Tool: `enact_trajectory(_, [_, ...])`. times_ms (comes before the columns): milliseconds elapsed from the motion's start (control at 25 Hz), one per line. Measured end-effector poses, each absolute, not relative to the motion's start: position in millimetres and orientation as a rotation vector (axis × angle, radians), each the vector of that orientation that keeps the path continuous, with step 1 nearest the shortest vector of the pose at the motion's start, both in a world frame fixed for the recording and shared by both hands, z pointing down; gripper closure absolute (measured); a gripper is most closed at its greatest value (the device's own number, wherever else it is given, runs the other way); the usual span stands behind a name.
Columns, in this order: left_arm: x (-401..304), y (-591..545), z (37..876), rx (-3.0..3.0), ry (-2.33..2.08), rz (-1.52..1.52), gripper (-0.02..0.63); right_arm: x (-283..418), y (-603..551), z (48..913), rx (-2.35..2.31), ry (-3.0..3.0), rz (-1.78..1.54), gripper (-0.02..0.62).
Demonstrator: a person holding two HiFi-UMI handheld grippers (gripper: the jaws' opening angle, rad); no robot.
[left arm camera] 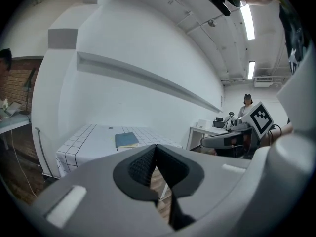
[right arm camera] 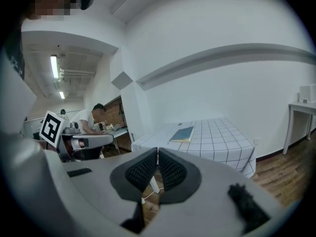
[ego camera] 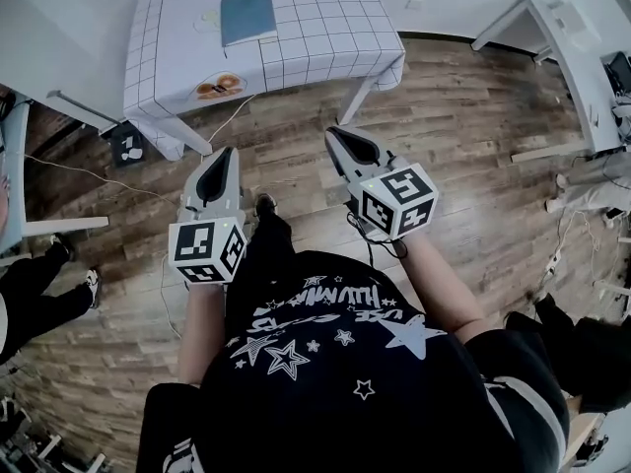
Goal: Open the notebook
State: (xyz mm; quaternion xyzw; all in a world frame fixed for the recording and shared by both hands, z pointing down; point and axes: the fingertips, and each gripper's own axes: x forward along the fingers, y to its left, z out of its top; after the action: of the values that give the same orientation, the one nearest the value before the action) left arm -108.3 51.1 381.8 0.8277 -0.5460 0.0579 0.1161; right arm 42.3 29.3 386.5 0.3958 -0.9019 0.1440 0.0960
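A closed blue notebook (ego camera: 246, 13) lies flat on a table with a white checkered cloth (ego camera: 325, 28), at the top of the head view. Both grippers hang over the wooden floor, well short of the table and pointing toward it. The left gripper (ego camera: 228, 152) is shut with nothing between its pads. The right gripper (ego camera: 335, 132) is also shut and empty. The left gripper view has the notebook (left arm camera: 127, 139) beyond the shut left gripper (left arm camera: 156, 147). In the right gripper view the notebook (right arm camera: 182, 134) lies past the shut right gripper (right arm camera: 157, 150).
An orange printed patch (ego camera: 219, 86) marks the cloth's near edge. A cable (ego camera: 222, 126) and a small marker board (ego camera: 128, 144) lie by the table legs. A white desk (ego camera: 582, 57) stands at the right. A seated person's legs (ego camera: 39, 284) are at the left.
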Motion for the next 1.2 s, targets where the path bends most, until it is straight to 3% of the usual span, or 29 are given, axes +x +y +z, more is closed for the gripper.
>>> enact_trajectory(680, [-155.9, -98.8, 391.6, 2.511, -1.411, 0.229, 0.597, -7.0, -109.8, 386.0, 1.331, -2.55, 0.482, 0.577])
enact_trajectory(1200, [-185.9, -150.6, 421.1, 2.516, -1.291, 0.263, 0.595, -28.6, -155.3, 401.2, 1.385, -2.437, 0.544, 0.577])
